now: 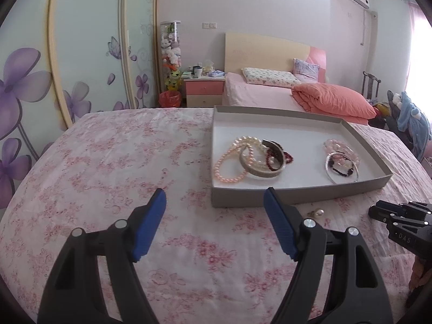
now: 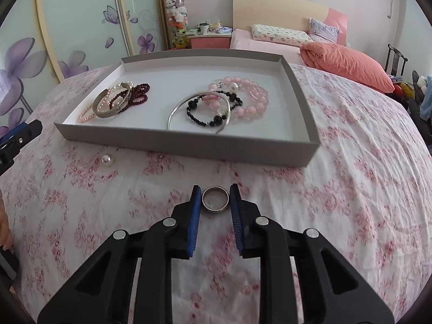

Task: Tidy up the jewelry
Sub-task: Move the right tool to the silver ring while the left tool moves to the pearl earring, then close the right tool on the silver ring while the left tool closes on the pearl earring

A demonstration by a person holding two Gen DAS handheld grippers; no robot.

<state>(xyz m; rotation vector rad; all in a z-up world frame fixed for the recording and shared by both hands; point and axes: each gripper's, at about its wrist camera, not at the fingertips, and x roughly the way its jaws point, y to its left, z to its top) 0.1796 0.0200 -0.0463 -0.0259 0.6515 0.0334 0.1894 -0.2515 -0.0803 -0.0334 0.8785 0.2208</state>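
Pinching in on the silver ring (image 2: 215, 199), the right tongs (image 2: 215, 198) have their blue pads at its two sides, apparently touching; it lies flat on the floral bedspread (image 2: 351, 189), hole facing up, so no long axis shows. Left tongs (image 1: 214, 205) hover spread wide, nothing between them. Just beyond lies a loose pearl (image 2: 107, 159), its fitting hard to make out. Farther on, the grey tray (image 2: 189, 145) holds overlapping bracelets (image 2: 199, 108)
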